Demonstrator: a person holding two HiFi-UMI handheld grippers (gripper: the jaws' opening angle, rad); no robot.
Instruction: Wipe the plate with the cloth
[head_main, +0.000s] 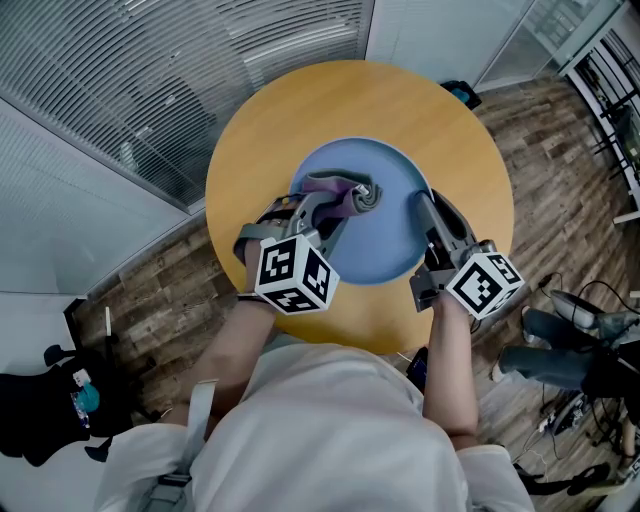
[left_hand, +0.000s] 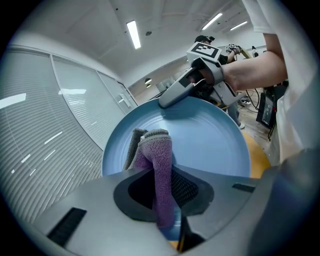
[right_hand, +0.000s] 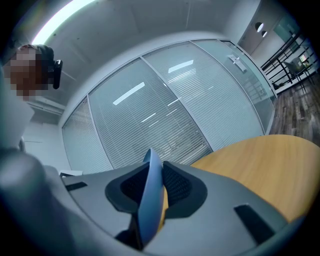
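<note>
blue plate (head_main: 385, 245) sits on the round wooden surface (head_main: 290, 110), about centred, slightly toward the person's side. purple-and-grey cloth (head_main: 352, 192) is bunched on the plate's far-left part, touching the plate face.

left gripper (head_main: 338, 205) comes in over the plate's near-left rim. its fingers (left_hand: 189, 187) are clenched on the cloth: a purple strip is pinched between the pads, and the grey-edged bunch folds over just ahead of them onto the plate.

right gripper (head_main: 420, 200) is at the plate's right rim. its fingers (right_hand: 176, 186) are clamped on that rim, with the thin blue edge running up between the pads. cannot tell whether the plate is lifted off the surface on that side.

marker cubes: the left one (head_main: 293, 273) and the right one (head_main: 484, 283) both sit on the near side of the plate, over the surface edge. the person's bare forearms run back from them.

wood-plank floor (head_main: 560, 150) surrounds the surface. a glass wall with blinds (head_main: 200, 70) stands beyond the plate's far-left side.
</note>
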